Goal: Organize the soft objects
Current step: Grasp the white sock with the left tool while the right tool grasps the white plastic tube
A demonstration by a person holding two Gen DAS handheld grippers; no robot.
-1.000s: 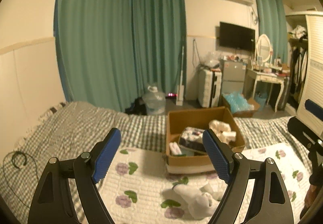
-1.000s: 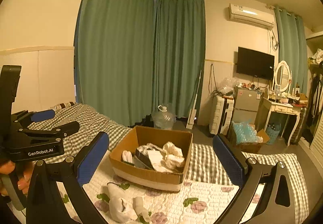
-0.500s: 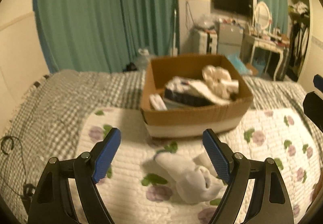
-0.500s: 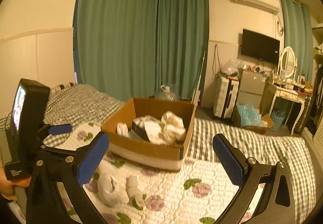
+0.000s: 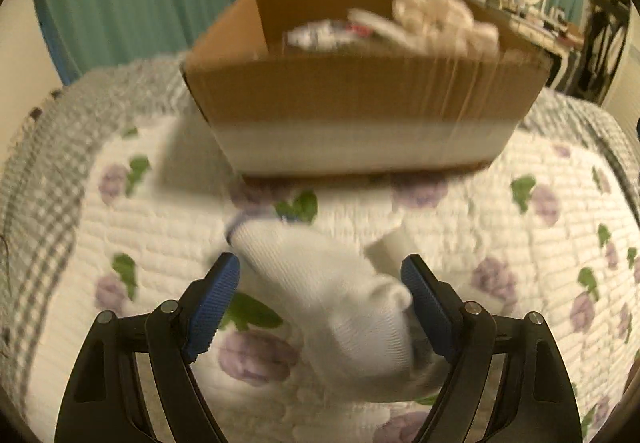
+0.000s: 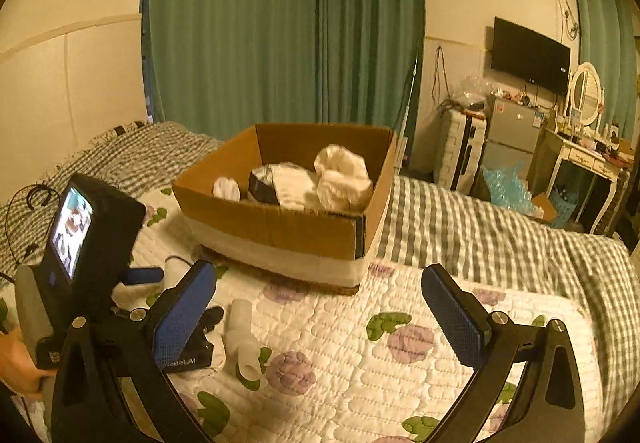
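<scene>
While the white sock [image 5: 332,295] lies bunched on the floral quilt [image 5: 520,243], it sits between the pads of my left gripper [image 5: 320,283], whose jaws stand wide and press on nothing. A second rolled sock [image 6: 244,339] lies just beside it. Behind them, the cardboard box [image 6: 280,227] rests on the quilt with white and dark soft items inside. My right gripper [image 6: 320,303] is also spread wide and empty, over bare quilt near the box. Grey checked bedding [image 6: 460,227] surrounds the quilt; green curtains [image 6: 280,23] hang beyond.
</scene>
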